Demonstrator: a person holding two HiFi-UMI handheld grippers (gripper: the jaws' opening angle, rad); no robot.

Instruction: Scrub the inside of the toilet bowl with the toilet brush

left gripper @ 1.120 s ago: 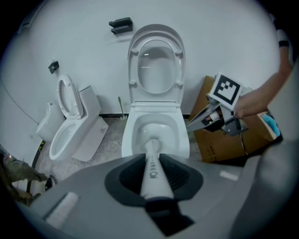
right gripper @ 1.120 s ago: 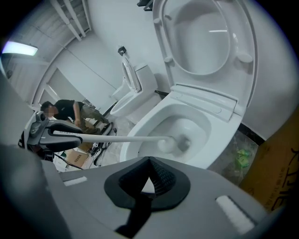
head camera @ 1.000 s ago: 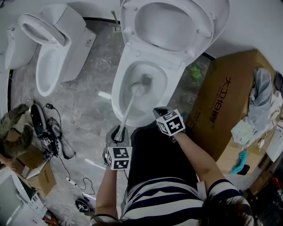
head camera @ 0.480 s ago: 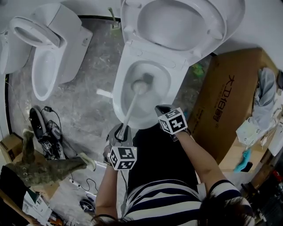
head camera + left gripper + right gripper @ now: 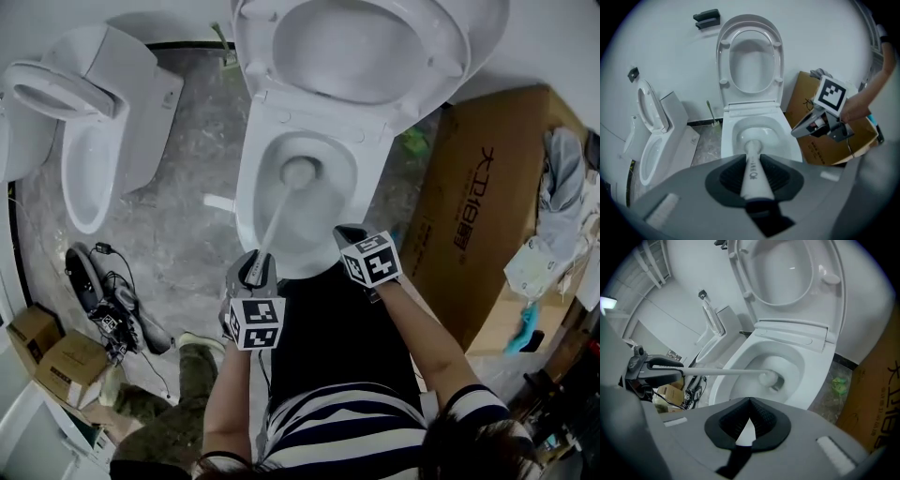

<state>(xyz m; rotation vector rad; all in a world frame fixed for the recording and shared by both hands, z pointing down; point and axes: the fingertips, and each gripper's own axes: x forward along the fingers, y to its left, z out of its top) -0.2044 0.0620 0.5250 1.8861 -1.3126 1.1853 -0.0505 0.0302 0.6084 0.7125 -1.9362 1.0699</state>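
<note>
Since half a second ago the brush head (image 5: 298, 172) has slid up to the middle of the toilet bowl (image 5: 323, 246), and the camouflage-clad leg (image 5: 178, 412) of another person has drawn in, well left of the bowl's front. The left gripper (image 5: 255, 272) sits at the bowl's front rim, its jaws clamped on the white handle of the toilet brush (image 5: 277, 217), which slants down into the bowl; only the brush head lies inside. The right gripper (image 5: 349, 234) hangs over the bowl's front right rim, jaws closed tip to tip on nothing. The lid (image 5: 366, 47) stands raised behind the bowl. A cardboard box (image 5: 487, 206) stands right of the bowl, a second toilet (image 5: 89, 159) left.
</note>
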